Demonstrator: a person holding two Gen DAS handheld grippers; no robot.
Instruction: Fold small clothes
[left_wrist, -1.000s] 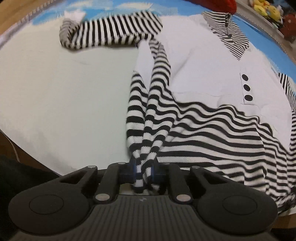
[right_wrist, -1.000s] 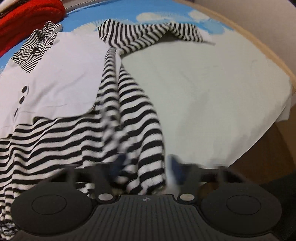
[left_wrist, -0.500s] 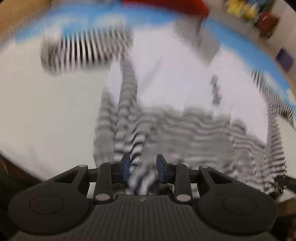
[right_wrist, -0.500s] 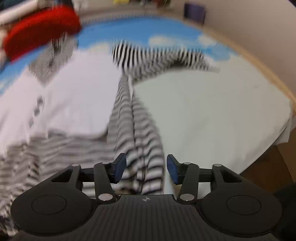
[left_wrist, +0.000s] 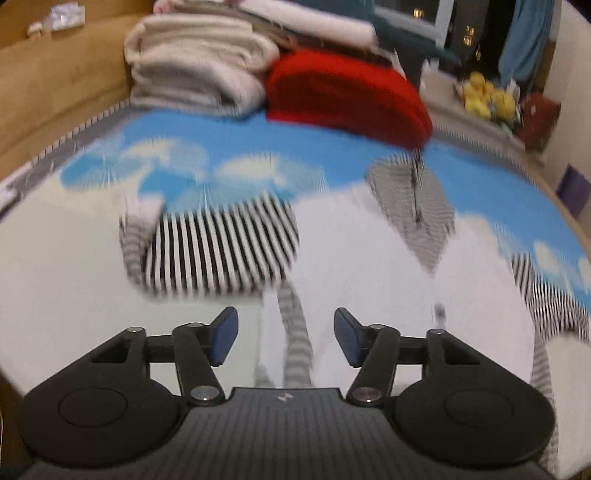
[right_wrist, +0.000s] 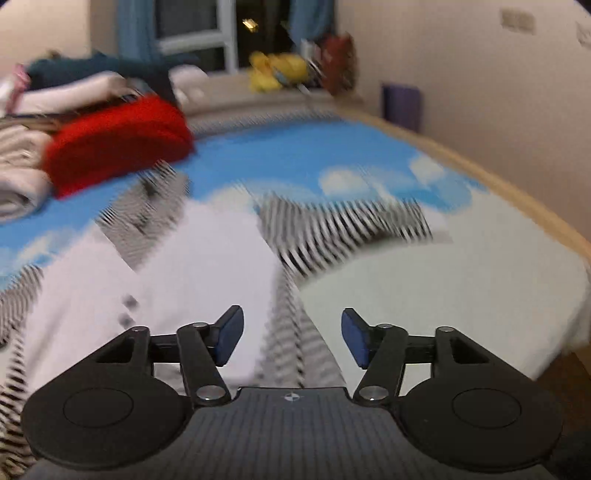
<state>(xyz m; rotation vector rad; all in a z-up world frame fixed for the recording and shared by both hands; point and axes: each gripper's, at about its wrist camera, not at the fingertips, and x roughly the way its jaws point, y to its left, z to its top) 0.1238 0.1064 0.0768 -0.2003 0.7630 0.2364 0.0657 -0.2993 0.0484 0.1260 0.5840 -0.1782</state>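
Observation:
A white and black-striped small shirt lies spread on the bed, blurred by motion. Its striped sleeve lies folded ahead of my left gripper, which is open and empty above the shirt's edge. In the right wrist view the shirt lies below, its other striped sleeve ahead. My right gripper is open and empty above a striped fold.
A red folded garment and a stack of pale folded blankets sit at the far end of the blue cloud-print sheet. A wooden bed frame runs along the right. Yellow toys sit on the windowsill.
Both grippers let go of the striped hem, opened wide, and lifted, tilting up toward the far end of the bed.

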